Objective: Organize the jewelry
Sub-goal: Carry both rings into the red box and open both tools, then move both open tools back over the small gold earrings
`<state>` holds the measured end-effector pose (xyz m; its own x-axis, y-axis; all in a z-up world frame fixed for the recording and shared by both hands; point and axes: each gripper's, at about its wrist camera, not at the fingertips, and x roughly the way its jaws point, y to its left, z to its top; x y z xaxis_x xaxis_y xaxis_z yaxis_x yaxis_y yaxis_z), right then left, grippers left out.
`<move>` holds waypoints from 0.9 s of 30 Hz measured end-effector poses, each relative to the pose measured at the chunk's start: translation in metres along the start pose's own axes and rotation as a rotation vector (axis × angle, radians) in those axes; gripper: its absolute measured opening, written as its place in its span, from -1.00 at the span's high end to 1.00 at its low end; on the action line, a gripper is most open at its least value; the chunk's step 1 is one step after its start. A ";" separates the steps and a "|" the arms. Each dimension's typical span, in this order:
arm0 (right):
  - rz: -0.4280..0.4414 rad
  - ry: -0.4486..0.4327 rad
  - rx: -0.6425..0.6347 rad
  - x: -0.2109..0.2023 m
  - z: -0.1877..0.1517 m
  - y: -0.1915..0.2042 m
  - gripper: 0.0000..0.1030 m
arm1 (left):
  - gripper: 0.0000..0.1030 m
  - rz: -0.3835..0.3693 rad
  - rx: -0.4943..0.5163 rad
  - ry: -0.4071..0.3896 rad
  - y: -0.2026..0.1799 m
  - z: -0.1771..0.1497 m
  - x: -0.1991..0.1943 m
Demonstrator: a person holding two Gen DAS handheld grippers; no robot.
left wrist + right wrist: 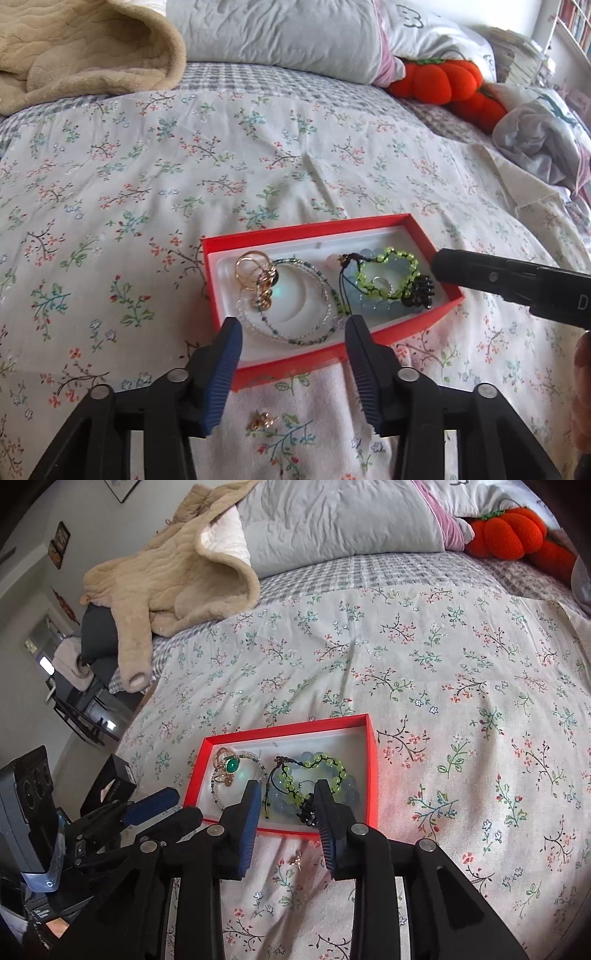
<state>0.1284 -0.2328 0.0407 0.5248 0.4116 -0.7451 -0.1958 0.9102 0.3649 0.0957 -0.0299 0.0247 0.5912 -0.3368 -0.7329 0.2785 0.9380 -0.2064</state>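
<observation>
A red box (295, 230) with a white liner lies on the floral bedspread. It holds gold rings (253, 266), a thin beaded bracelet (317, 295), a green bead bracelet (388, 273), pale blue beads (369, 306) and a black hair claw (421, 293). A small gold earring (262, 421) lies on the bedspread in front of the box. My left gripper (293, 325) stands open over the box's near edge, nothing between its pads. My right gripper (286, 790) is open above the box (288, 725), with the hair claw (308, 810) lying below its tips. The earring (295, 860) lies under it.
A beige fleece garment (177, 572) is heaped at the back left and grey pillows (280, 33) at the head of the bed. An orange plush pumpkin (443, 79) and crumpled bedding (543, 140) lie at the right. Beyond the left edge of the bed stands a dark chair (92, 635).
</observation>
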 end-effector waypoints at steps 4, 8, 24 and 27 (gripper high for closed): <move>-0.017 -0.007 0.007 -0.009 -0.006 -0.003 0.06 | -0.20 0.018 -0.005 0.009 0.004 -0.008 -0.006; -0.037 -0.016 0.004 -0.018 -0.015 -0.004 -0.12 | -0.32 0.040 0.002 0.028 0.004 -0.017 -0.009; -0.230 0.032 -0.116 -0.024 -0.070 0.003 -0.50 | -0.62 0.152 -0.015 0.076 0.016 -0.055 -0.017; -0.268 0.053 -0.147 -0.019 -0.080 0.003 -0.50 | -0.62 0.207 -0.002 0.052 0.018 -0.065 -0.015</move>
<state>0.0511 -0.2346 0.0114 0.5304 0.1547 -0.8335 -0.1760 0.9819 0.0702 0.0420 -0.0029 -0.0102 0.5954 -0.1317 -0.7925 0.1532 0.9870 -0.0490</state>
